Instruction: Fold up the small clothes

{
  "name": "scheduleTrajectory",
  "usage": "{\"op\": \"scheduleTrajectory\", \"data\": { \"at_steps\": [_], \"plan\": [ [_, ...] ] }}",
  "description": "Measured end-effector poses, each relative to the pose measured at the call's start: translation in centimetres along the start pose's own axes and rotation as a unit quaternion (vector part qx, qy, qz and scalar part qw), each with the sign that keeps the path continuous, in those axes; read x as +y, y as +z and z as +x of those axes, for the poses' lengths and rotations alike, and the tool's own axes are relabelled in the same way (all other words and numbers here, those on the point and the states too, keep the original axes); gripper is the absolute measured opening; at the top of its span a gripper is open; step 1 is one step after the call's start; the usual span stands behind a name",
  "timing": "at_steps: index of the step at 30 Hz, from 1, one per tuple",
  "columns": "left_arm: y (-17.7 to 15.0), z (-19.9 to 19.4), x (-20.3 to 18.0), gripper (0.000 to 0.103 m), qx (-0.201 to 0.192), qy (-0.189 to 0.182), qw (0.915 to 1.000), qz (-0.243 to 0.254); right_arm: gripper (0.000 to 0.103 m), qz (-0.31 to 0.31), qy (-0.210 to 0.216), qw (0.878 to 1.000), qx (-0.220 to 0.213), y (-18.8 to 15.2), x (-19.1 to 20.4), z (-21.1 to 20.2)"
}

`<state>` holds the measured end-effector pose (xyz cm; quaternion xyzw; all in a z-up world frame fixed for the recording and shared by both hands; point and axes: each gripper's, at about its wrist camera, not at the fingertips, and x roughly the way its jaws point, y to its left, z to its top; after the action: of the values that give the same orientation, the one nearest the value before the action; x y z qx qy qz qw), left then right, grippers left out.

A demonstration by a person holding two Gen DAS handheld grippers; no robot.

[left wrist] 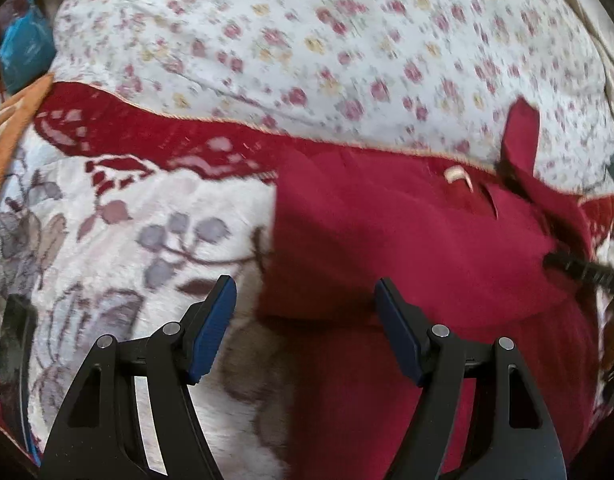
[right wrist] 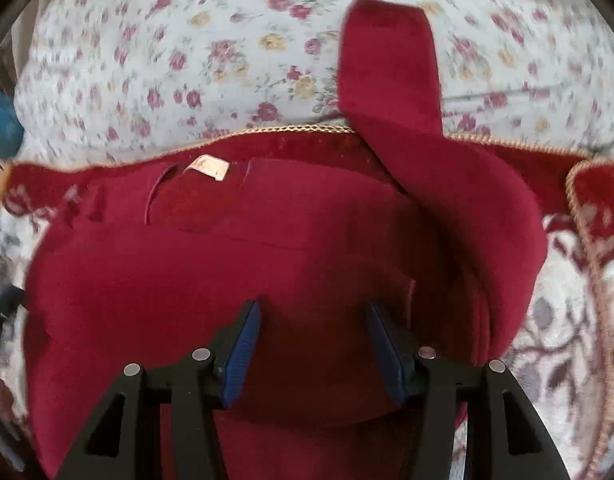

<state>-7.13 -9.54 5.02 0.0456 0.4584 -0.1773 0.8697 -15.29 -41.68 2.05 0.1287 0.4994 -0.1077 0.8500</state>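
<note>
A dark red garment lies partly folded on a patterned blanket; a white neck label faces up. One sleeve sticks out onto the floral sheet. My left gripper is open over the garment's left edge, holding nothing. My right gripper is open just above the middle of the garment, empty. The right gripper's tip shows in the left wrist view at the garment's right side.
A white floral sheet covers the far half of the bed. The blanket has a red border with gold trim. A blue object lies at the far left.
</note>
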Motion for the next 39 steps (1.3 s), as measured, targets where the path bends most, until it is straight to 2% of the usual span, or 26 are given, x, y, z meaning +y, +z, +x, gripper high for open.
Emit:
{"op": "scheduleTrajectory", "data": {
  "at_steps": [2,3,6,10,13,16,19,20,22,23,24,25,27,28,30,32,35,36,37,39],
  "plan": [
    [-0.1,0.4,-1.0,0.072,0.028,0.01,0.9995,0.015,0.053,0.013,0.012,1.0,0.008,0.4,-0.3,-0.5],
    [0.0,0.1,-1.3,0.072,0.03,0.011,0.9993,0.018,0.053,0.021,0.023,0.999,0.008,0.8,-0.4,-1.3],
    [1.0,-1.6,-2.6,0.072,0.008,0.005,0.9997,0.024,0.053,0.029,0.041,0.998,-0.031,1.6,-0.7,-3.5],
    [2.4,-1.4,-3.6,0.072,0.001,-0.013,0.9999,0.005,0.067,0.036,0.023,0.997,-0.062,3.2,-1.2,-3.8],
    [2.5,-0.1,-3.8,0.072,0.0,-0.018,0.9998,-0.002,0.068,0.026,-0.01,0.996,-0.081,5.5,-1.0,-2.5],
    [2.1,1.3,-3.5,0.072,0.005,-0.012,0.9999,0.01,0.068,-0.018,-0.057,0.995,-0.086,7.9,0.4,-0.2],
    [1.9,1.7,-3.5,0.072,0.002,-0.01,0.9996,0.027,0.068,-0.084,-0.114,0.988,-0.066,10.3,1.8,3.4],
    [2.0,1.7,-3.6,0.072,-0.003,-0.008,0.9994,0.033,0.068,-0.101,-0.146,0.983,-0.052,11.3,1.9,5.0],
    [2.2,1.7,-3.5,0.072,-0.006,-0.008,0.9992,0.038,0.067,-0.102,-0.176,0.979,-0.028,12.4,1.2,7.2],
    [2.3,1.8,-3.4,0.072,-0.006,-0.01,0.9993,0.037,0.06,-0.096,-0.174,0.98,-0.016,12.7,0.6,8.0],
    [2.4,1.8,-3.3,0.072,-0.004,-0.013,0.9993,0.034,0.047,-0.085,-0.165,0.983,-0.002,13.0,-0.1,8.7],
    [2.5,1.8,-2.9,0.072,-0.004,-0.016,0.9995,0.028,0.021,-0.077,-0.159,0.984,0.006,13.2,-0.7,9.0],
    [2.7,1.4,-2.0,0.072,-0.006,-0.021,0.9997,0.009,0.015,-0.064,-0.133,0.989,-0.003,13.2,-1.6,8.2],
    [2.9,1.2,-1.6,0.072,-0.009,-0.023,0.9997,0.0,0.007,-0.052,-0.093,0.994,-0.019,13.0,-2.1,6.7],
    [3.2,0.4,-0.5,0.072,-0.021,-0.017,0.9994,-0.023,0.007,-0.041,-0.031,0.998,-0.033,12.7,-2.5,4.1],
    [3.3,-0.2,0.4,0.072,-0.03,-0.011,0.9986,-0.042,0.005,-0.034,0.082,0.995,-0.045,11.9,-2.6,-0.2],
    [3.5,-1.2,2.2,0.072,-0.043,-0.009,0.9959,-0.08,0.005,-0.059,0.206,0.975,-0.054,10.2,-1.3,-6.2],
    [3.4,-1.5,2.7,0.072,-0.046,-0.01,0.9947,-0.091,0.005,-0.067,0.236,0.968,-0.056,9.6,-0.7,-7.7],
    [3.4,-1.7,3.2,0.072,-0.049,-0.011,0.9936,-0.101,0.005,-0.09,0.283,0.953,-0.059,8.8,0.4,-9.9],
    [3.3,-2.2,3.8,0.072,-0.057,-0.011,0.9917,-0.115,0.005,-0.133,0.324,0.934,-0.067,7.5,2.4,-12.6]
  ]
}}
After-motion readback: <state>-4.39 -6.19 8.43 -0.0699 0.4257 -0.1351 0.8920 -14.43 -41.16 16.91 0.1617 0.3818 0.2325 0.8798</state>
